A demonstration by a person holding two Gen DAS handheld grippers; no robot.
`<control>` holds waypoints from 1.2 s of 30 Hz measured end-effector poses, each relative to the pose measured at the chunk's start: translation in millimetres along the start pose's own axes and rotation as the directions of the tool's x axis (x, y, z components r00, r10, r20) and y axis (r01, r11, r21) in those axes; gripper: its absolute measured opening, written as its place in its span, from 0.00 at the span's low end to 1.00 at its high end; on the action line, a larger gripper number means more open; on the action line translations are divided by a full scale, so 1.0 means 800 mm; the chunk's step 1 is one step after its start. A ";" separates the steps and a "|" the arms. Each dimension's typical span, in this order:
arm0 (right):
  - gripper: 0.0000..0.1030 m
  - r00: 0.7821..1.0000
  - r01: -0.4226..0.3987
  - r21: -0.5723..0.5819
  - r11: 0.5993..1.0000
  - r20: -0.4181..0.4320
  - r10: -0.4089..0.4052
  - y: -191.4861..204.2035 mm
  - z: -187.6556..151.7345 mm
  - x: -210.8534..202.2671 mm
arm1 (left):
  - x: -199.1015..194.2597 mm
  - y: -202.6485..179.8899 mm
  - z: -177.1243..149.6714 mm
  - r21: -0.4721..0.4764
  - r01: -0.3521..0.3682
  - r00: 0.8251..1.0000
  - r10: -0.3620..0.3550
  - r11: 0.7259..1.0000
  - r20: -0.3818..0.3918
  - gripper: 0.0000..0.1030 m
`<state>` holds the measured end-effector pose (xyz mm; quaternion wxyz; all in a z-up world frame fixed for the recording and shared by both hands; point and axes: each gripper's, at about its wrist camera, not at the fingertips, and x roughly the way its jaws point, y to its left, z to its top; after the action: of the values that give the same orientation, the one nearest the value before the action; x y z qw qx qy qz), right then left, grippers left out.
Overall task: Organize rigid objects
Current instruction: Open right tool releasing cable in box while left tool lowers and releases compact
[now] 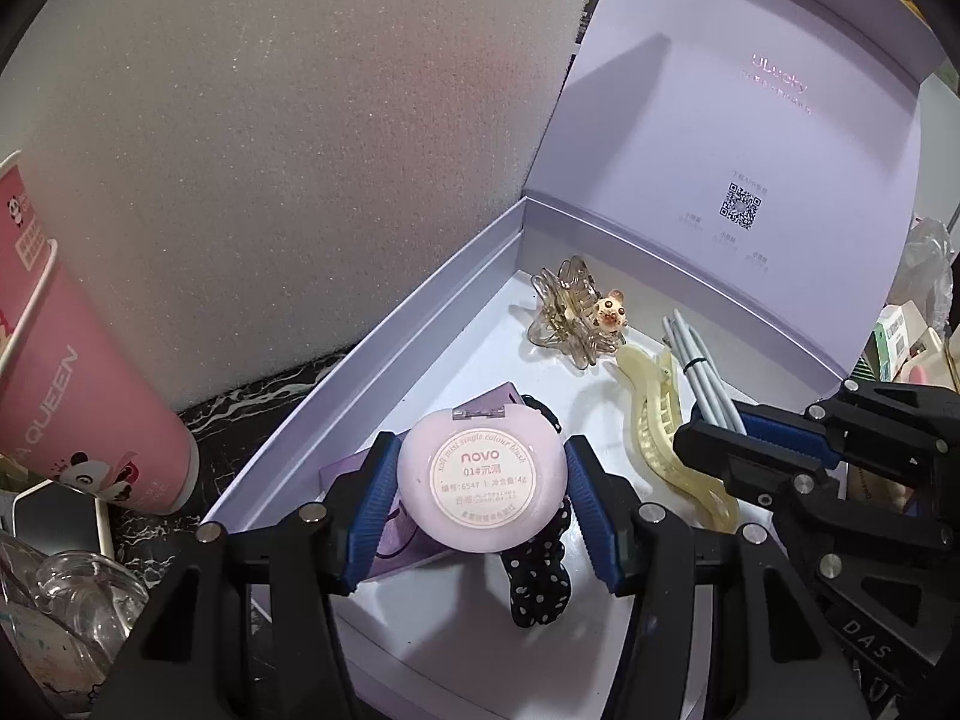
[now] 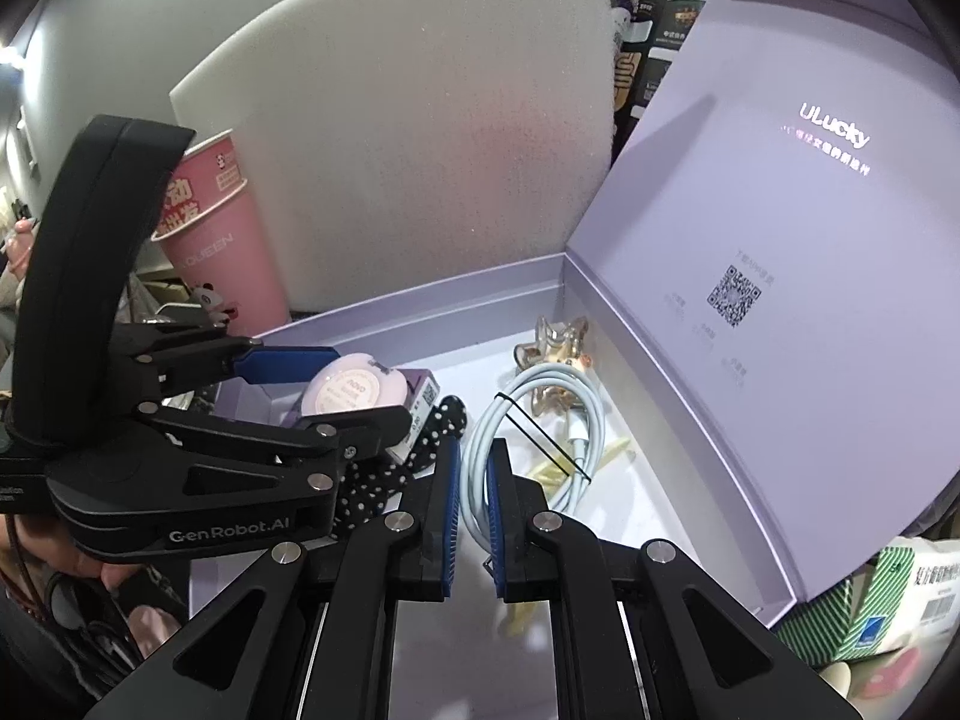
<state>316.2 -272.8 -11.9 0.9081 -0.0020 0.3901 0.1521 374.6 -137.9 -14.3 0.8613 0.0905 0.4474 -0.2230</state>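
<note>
**Two grippers, two loads, over the box**

The left gripper [image 1: 480, 492] pinches one round pink compact [image 1: 482, 480], label up, over the box [image 1: 384, 354]. The right gripper [image 2: 474, 510] is pressed onto one coiled white cable [image 2: 540, 426] (its plug end pointing toward the lid). Inside lie two hair clips: a clear claw [image 1: 567, 312] and a long yellow clip [image 1: 666, 450], running lengthwise front to back.

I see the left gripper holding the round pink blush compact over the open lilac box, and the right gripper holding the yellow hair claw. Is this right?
Not quite. The right gripper holds the coiled white cable, not the yellow hair claw, which lies on the floor of the lilac box; the right wrist view shows this. The left gripper does hold the pink blush compact over the box.
</note>
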 end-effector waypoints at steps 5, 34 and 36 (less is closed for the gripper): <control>0.09 1.000 0.005 0.003 1.000 -0.023 -0.005 -0.006 0.002 0.019 | -0.001 -0.006 -0.005 0.004 0.001 1.000 -0.001 1.000 -0.004 0.54; 0.33 0.999 0.041 -0.022 0.999 0.001 -0.041 0.011 -0.005 -0.008 | -0.034 -0.020 -0.030 -0.009 -0.007 0.999 0.007 1.000 0.031 0.54; 0.39 0.999 0.046 -0.020 0.999 0.010 -0.046 0.012 -0.005 -0.014 | -0.040 -0.017 -0.031 -0.017 -0.012 1.000 0.012 1.000 0.027 0.54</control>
<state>303.3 -267.7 -5.7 0.9131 -0.0195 0.3841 0.1352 333.6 -131.6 -2.2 0.8693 0.0829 0.4370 -0.2153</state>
